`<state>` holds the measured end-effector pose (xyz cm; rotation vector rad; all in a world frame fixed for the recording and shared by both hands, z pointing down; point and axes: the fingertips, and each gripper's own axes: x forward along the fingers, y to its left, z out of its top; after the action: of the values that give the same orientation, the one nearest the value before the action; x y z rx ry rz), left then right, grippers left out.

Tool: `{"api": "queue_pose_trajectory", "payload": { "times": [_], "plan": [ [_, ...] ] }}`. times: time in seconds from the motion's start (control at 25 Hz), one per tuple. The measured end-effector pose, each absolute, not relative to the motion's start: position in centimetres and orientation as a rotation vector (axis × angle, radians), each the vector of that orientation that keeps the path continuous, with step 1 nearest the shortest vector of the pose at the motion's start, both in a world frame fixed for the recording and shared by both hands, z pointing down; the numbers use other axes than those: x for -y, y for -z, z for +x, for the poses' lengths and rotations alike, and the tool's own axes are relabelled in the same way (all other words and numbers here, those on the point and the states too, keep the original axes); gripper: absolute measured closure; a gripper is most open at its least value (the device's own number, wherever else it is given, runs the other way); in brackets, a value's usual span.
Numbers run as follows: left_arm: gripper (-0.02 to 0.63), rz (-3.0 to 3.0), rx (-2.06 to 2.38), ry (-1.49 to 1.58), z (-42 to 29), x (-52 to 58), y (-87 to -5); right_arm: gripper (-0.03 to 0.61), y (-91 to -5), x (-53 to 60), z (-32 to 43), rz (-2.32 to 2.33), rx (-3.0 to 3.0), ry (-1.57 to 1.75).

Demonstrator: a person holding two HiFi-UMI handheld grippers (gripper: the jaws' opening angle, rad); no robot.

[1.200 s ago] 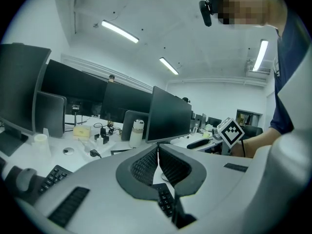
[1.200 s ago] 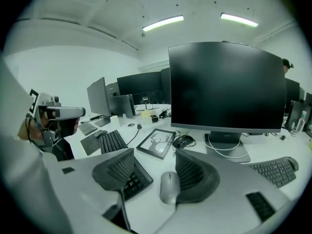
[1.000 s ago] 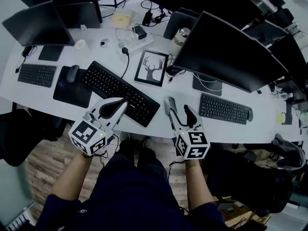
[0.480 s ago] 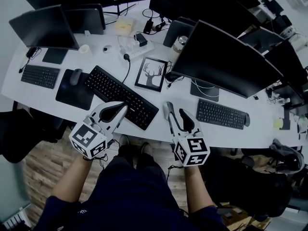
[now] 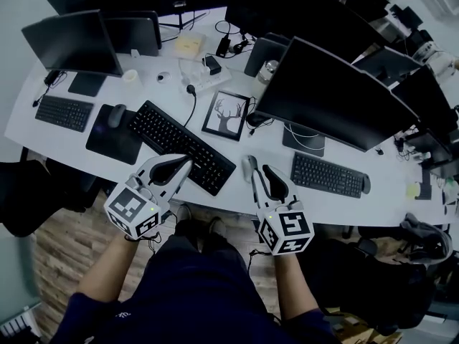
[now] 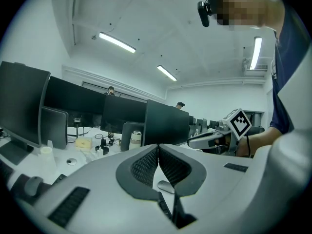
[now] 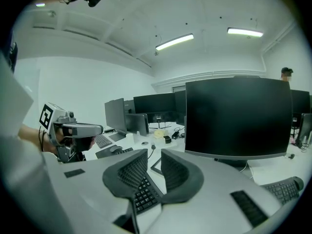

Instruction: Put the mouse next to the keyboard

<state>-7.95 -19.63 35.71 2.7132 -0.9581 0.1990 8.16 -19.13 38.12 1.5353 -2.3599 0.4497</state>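
White office desk (image 5: 391,185) of monitors (image 5: 337,84): left tool (image 6: 158,147) pinched empty, right tool (image 7: 154,155) just narrowing, empty.

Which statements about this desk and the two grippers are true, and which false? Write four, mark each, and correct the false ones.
1. A framed deer picture lies on the desk. True.
2. The right gripper holds the mouse. False: its jaws, which have just been closing, stand apart and empty; the mouse lies on the desk by the black keyboard.
3. The left gripper has its jaws together. True.
4. The mouse pad is bare. False: a second mouse sits on it.
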Motion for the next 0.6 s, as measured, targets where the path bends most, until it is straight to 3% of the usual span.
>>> {"api": "queue_pose_trajectory", "payload": {
  "times": [0.6],
  "plan": [
    [0.578, 2.713, 0.991, -0.172, -6.9, 18.5, -34.7, 0.568, -36.0, 18.3, 9.1, 1.562, 2.404, -0.412]
  ]
}}
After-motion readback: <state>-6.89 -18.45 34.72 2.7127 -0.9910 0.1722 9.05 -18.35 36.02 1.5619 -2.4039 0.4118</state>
